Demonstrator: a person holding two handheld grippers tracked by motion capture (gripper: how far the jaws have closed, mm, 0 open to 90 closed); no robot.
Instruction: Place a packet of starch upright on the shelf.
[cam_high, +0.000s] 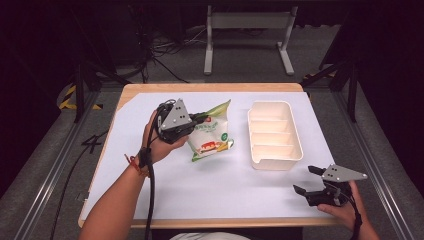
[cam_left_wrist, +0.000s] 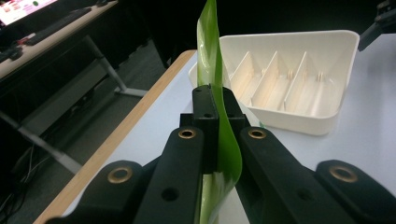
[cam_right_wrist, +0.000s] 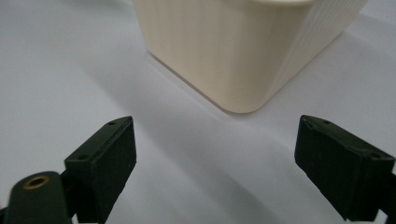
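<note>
Green snack bag pinched edge-on between the left tongs

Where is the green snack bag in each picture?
High view: the green snack bag is in the middle, held up off the white table by the left gripper, just left of the cream tray.
Left gripper view: the bag stands edge-on in the centre, pinched between the jaws.
Right gripper view: the bag is not here.
Shared landmark: the cream tray.
</note>
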